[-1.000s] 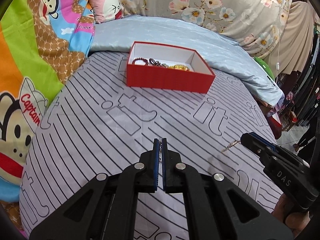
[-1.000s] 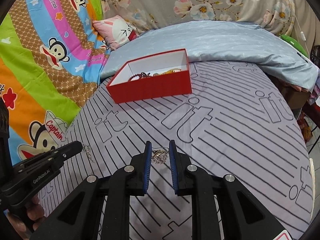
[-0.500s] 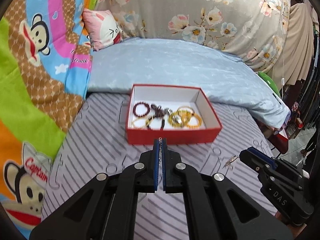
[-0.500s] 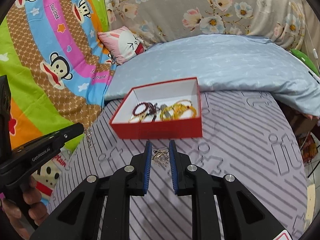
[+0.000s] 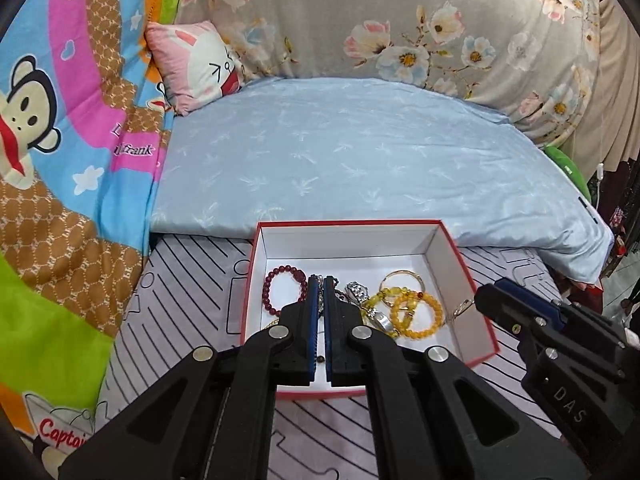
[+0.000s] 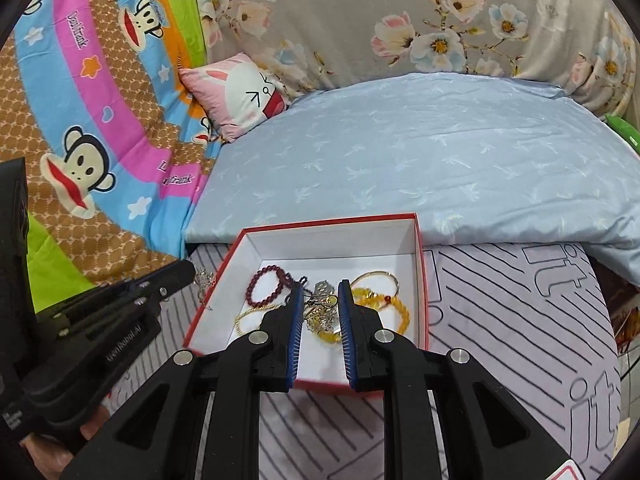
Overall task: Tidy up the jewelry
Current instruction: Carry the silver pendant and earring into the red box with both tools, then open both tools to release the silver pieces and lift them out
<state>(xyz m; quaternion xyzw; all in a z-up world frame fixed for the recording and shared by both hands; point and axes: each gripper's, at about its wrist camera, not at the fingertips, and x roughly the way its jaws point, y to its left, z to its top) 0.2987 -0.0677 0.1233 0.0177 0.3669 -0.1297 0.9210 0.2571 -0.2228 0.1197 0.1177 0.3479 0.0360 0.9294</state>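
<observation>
We hold both grippers over the red box, where bracelets already lie. Our left gripper pinches a thin chain; our right gripper, narrowly parted, grips a gold piece. Releasing both remains.

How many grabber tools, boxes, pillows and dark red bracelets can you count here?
Grippers: 2, left gripper and right gripper
Box: 1
Pillow: 1
Red bracelet: 1
Total: 5
</observation>
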